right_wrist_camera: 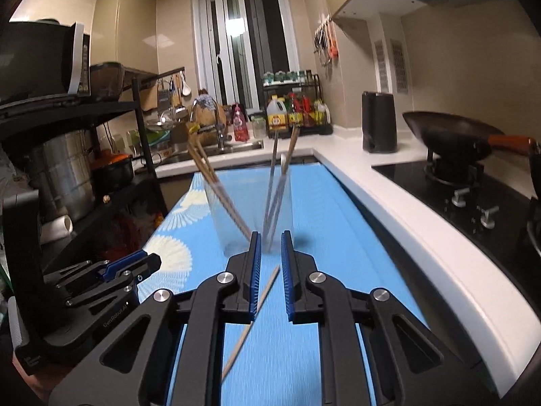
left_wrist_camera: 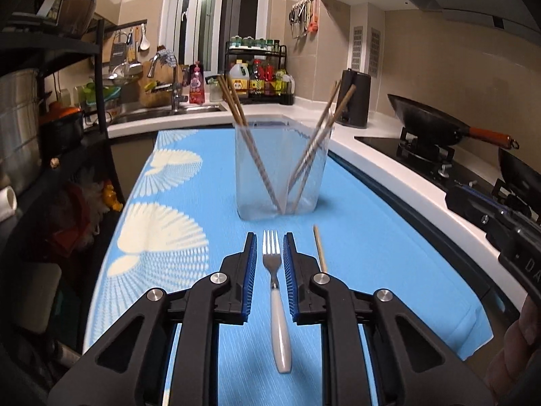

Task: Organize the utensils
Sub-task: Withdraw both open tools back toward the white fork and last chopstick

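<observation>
A fork with a white handle (left_wrist_camera: 279, 304) lies on the blue mat (left_wrist_camera: 189, 176), tines pointing away. My left gripper (left_wrist_camera: 269, 240) is open, its jaws on either side of the fork, not touching it. A clear container (left_wrist_camera: 282, 172) with several chopsticks stands just beyond. A loose wooden chopstick (left_wrist_camera: 320, 248) lies right of the fork. In the right wrist view the same chopstick (right_wrist_camera: 252, 321) lies on the mat between the open jaws of my right gripper (right_wrist_camera: 270, 240). The container (right_wrist_camera: 250, 213) stands ahead. The left gripper (right_wrist_camera: 111, 277) shows at the left.
A white counter (right_wrist_camera: 422, 237) runs along the right, with a black stove (right_wrist_camera: 473, 189) and a wok (right_wrist_camera: 449, 135). A black kettle (right_wrist_camera: 378, 121) stands at the corner. A sink (left_wrist_camera: 169, 108) and sauce bottles (left_wrist_camera: 260, 79) are at the back. A black shelf rack (right_wrist_camera: 67, 155) stands left.
</observation>
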{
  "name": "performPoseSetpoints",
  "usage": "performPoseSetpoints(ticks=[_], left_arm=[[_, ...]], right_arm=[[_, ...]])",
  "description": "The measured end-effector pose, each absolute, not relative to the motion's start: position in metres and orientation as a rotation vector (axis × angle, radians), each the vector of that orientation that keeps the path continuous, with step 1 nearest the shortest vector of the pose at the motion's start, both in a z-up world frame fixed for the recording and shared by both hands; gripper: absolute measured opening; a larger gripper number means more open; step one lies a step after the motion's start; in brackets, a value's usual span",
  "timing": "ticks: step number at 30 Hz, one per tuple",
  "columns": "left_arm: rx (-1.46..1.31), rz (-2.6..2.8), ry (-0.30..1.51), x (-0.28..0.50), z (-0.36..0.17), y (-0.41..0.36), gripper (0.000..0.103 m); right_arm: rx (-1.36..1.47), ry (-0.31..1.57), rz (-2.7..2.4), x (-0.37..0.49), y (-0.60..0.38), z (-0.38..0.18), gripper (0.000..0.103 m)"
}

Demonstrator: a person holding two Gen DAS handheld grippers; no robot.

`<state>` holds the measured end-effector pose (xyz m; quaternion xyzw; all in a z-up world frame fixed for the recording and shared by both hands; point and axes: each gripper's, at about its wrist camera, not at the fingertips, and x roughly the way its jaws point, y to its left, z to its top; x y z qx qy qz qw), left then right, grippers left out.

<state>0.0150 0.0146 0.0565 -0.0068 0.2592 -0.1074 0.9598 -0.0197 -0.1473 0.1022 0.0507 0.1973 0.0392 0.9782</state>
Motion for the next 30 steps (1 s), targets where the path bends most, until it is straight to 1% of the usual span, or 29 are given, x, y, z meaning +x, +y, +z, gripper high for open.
performPoseSetpoints(ticks=[7,13,14,18,21,24,30], left_arm=[[-0.064,-0.208,0.628,0.011,0.013,0.028,0.015],[-0.123,-0.202,0.69,0.018,-0.004,0.032,0.015],[-0.122,-0.199,0.691,0.019,-0.005,0.032,0.015],[-0.149,-0.181,0.705,0.021,-0.008,0.039,0.015],[-0.158,-0.173,0.703,0.019,-0.008,0.042,0.015],[-0.149,-0.172,0.696,0.018,-0.007,0.042,0.015],[-0.142,-0.178,0.7,0.018,-0.008,0.038,0.015]], right_arm=[[0.095,0.556,0.114,-0.015,-0.136,0.048,0.014],[0.1,0.685,0.163,-0.005,-0.117,0.012,0.014],[0.1,0.696,0.169,-0.004,-0.114,0.009,0.015],[0.072,0.742,0.206,0.0,-0.101,-0.002,0.028],[0.05,0.783,0.205,0.003,-0.094,-0.011,0.032],[0.037,0.821,0.189,0.006,-0.09,-0.019,0.033],[-0.017,0.823,0.159,0.003,-0.087,-0.023,0.032]])
